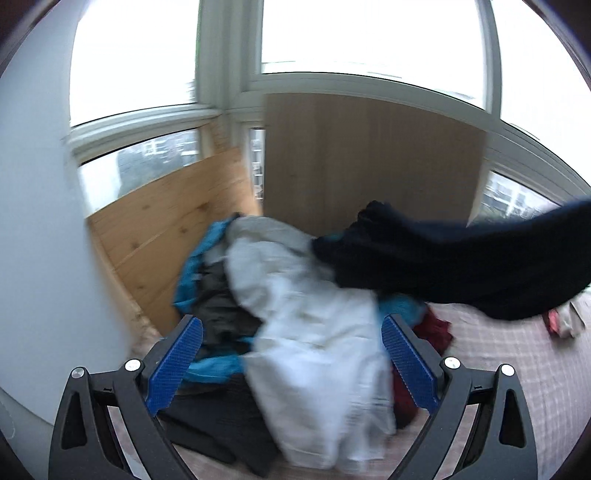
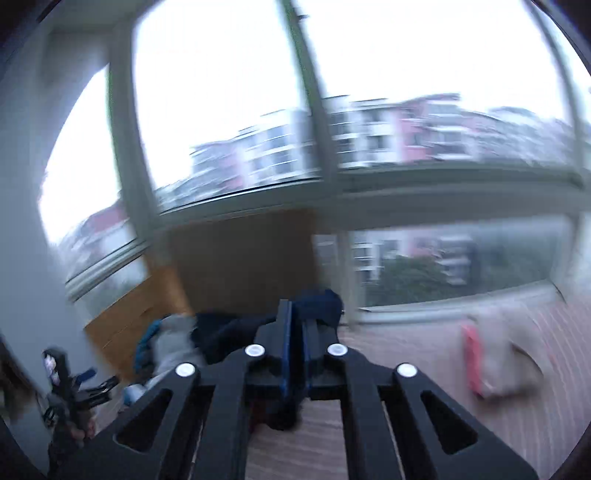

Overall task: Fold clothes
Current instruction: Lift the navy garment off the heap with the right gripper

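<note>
The right gripper (image 2: 297, 321) is seen with its jaws pressed together on a fold of the dark navy garment (image 2: 317, 306), which is lifted off the bed and stretched from the right across the left wrist view (image 1: 461, 258). The left gripper (image 1: 291, 354) is held wide open, nothing between its blue pads (image 1: 175, 363), and is aimed at the heap of clothes. In that heap a white garment (image 1: 314, 317) is draped over dark grey (image 1: 218, 306) and teal (image 1: 192, 266) pieces, with a dark red one (image 1: 432, 332) beside it. The heap is set on a checked bedcover (image 1: 517, 354) near wooden panels (image 1: 166, 229) under the windows (image 1: 369, 33).
</note>
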`<action>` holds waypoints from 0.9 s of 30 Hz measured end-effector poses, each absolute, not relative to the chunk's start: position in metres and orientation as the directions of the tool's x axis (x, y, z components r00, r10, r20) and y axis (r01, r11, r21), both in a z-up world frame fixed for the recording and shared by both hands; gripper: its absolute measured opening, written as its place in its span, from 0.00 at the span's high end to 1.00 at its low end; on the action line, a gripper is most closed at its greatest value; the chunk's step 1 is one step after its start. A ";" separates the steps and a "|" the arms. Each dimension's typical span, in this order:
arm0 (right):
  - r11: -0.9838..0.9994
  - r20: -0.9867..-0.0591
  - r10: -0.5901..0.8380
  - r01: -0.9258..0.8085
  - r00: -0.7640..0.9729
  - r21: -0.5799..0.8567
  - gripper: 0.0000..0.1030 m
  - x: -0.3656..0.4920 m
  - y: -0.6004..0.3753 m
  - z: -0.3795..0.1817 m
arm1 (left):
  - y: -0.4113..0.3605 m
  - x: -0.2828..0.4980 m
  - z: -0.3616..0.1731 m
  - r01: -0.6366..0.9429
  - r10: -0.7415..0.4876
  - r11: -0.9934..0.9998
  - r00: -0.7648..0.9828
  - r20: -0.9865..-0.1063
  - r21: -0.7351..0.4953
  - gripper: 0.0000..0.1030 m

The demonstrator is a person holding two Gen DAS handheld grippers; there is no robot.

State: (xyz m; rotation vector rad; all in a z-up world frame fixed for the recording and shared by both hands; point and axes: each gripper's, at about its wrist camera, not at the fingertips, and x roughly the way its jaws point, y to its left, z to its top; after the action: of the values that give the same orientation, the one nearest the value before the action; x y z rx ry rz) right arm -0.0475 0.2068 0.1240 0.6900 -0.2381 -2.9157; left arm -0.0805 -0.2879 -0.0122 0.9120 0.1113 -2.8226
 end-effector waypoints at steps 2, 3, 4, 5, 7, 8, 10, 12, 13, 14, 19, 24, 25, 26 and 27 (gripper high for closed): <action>-0.992 -0.554 -0.057 -0.014 -0.831 0.124 0.92 -0.045 0.245 0.084 | -0.259 -0.085 -0.019 0.159 -0.126 -0.987 -0.787 -0.603 0.000 0.04; -0.993 -0.582 -0.076 0.010 -0.810 0.116 0.88 -0.050 0.242 0.068 | -0.245 -0.086 -0.023 0.147 -0.118 -0.989 -0.782 -0.612 0.003 0.04; -0.992 -0.604 -0.109 0.050 -0.790 0.114 0.84 -0.057 0.234 0.053 | -0.232 -0.088 -0.027 0.136 -0.108 -0.991 -0.776 -0.621 0.003 0.04; -0.989 -0.625 -0.142 0.090 -0.768 0.114 0.72 -0.064 0.226 0.037 | -0.219 -0.089 -0.031 0.128 -0.101 -0.992 -0.769 -0.631 0.003 0.04; -0.979 -0.665 -0.203 0.170 -0.718 0.116 0.55 -0.077 0.211 0.007 | -0.199 -0.091 -0.037 0.130 -0.097 -0.992 -0.750 -0.654 -0.001 0.04; -0.971 -0.685 -0.232 0.209 -0.691 0.118 0.50 -0.084 0.203 -0.008 | -0.188 -0.092 -0.040 0.133 -0.096 -0.991 -0.740 -0.666 -0.004 0.05; -0.950 -0.721 -0.286 0.286 -0.631 0.127 0.41 -0.097 0.188 -0.039 | -0.169 -0.091 -0.043 0.140 -0.098 -0.990 -0.724 -0.683 -0.007 0.05; -0.922 -0.755 -0.334 0.360 -0.564 0.139 0.39 -0.111 0.172 -0.070 | -0.157 -0.082 -0.040 0.164 -0.120 -0.986 -0.725 -0.678 -0.001 0.05; -0.906 -0.770 -0.356 0.396 -0.529 0.147 0.39 -0.117 0.164 -0.085 | -0.154 -0.074 -0.038 0.188 -0.142 -0.982 -0.724 -0.675 0.005 0.05; -0.889 -0.785 -0.377 0.431 -0.492 0.156 0.39 -0.124 0.157 -0.100 | -0.152 -0.066 -0.036 0.213 -0.164 -0.977 -0.723 -0.671 0.010 0.05; -0.750 -0.809 -0.422 0.659 -0.409 0.058 0.39 -0.167 0.042 -0.152 | -0.152 -0.024 -0.027 0.338 -0.266 -0.941 -0.694 -0.670 0.024 0.05; -0.719 -0.853 -0.278 0.684 -0.442 -0.120 0.42 -0.212 -0.035 -0.198 | -0.164 -0.001 -0.035 0.403 -0.343 -0.911 -0.633 -0.695 0.082 0.04; -0.727 -0.866 -0.270 0.679 -0.420 -0.103 0.52 -0.217 -0.035 -0.202 | -0.168 0.000 -0.038 0.411 -0.354 -0.907 -0.622 -0.699 0.093 0.04; -0.735 -0.881 -0.268 0.674 -0.390 -0.075 0.94 -0.223 -0.035 -0.206 | -0.173 0.000 -0.042 0.418 -0.357 -0.904 -0.614 -0.704 0.093 0.04; -0.757 -0.872 -0.301 0.653 -0.387 -0.029 0.92 -0.225 -0.023 -0.196 | -0.177 0.000 -0.045 0.425 -0.360 -0.900 -0.605 -0.710 0.094 0.04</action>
State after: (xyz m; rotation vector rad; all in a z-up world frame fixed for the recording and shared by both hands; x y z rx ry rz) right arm -0.2245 -0.0226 -0.1958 1.2492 0.4995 -2.1603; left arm -0.0005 -0.1772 -0.0448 1.0689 0.1174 -2.4758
